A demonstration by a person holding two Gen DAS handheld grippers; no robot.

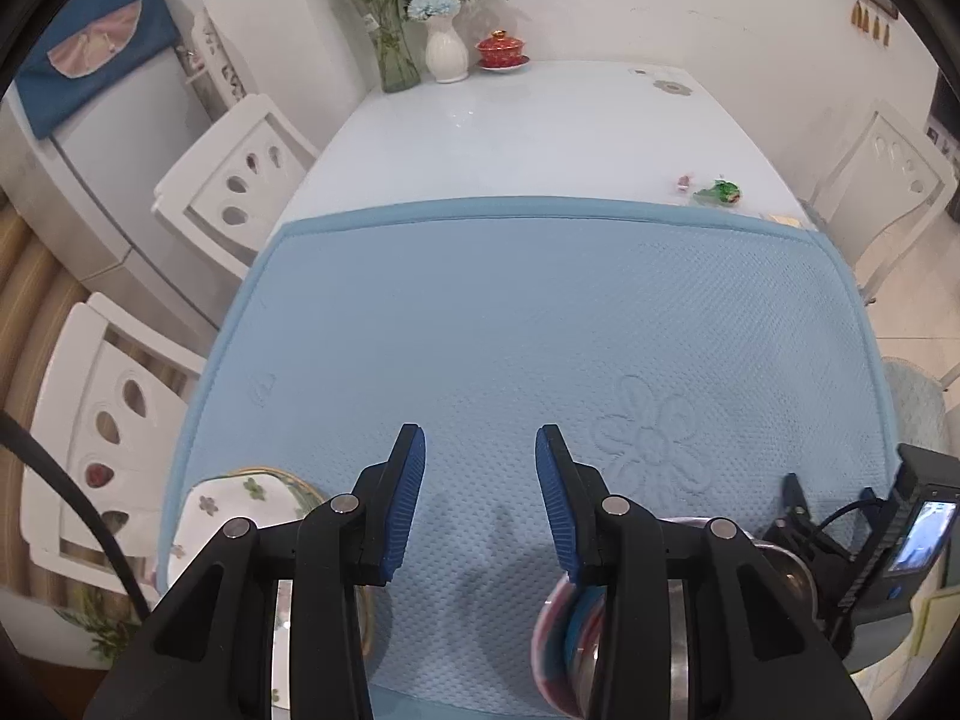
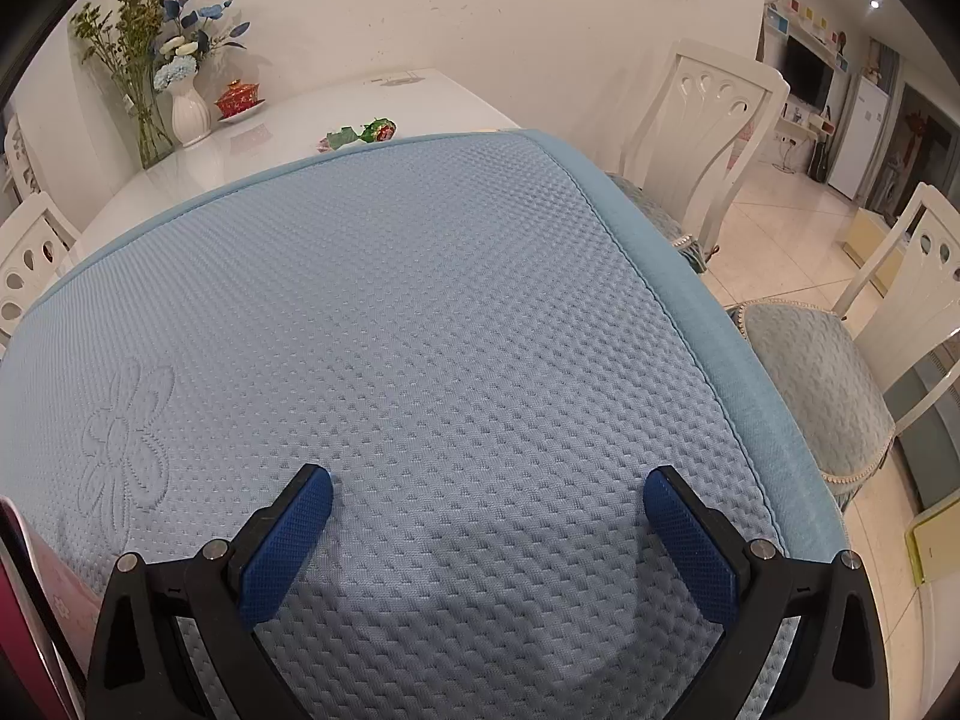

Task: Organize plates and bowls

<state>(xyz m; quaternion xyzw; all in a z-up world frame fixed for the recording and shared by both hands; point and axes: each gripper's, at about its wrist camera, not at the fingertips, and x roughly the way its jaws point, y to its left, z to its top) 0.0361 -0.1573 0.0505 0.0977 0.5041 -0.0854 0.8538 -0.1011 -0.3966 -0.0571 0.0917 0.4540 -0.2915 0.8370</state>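
In the left wrist view my left gripper [image 1: 480, 450] is open and empty above the blue quilted mat [image 1: 510, 312]. A white plate with small flowers and a green-gold rim [image 1: 240, 498] lies at the mat's near left, partly under the gripper body. A pink, blue and white striped bowl [image 1: 567, 642] sits at the near right beside a metal bowl [image 1: 786, 564], both partly hidden. My right gripper [image 1: 798, 510] shows at the far right there. In the right wrist view it [image 2: 487, 489] is open wide and empty over the mat [image 2: 420, 300]. A pink object [image 2: 36, 594] shows at the left edge.
A glass vase of stems [image 1: 393, 30], a white vase of blue flowers [image 1: 447, 42] and a red lidded cup on a saucer [image 1: 503, 51] stand at the table's far end. Green wrapped sweets [image 1: 717, 192] lie past the mat. White chairs [image 1: 234, 180] [image 2: 708, 138] flank the table.
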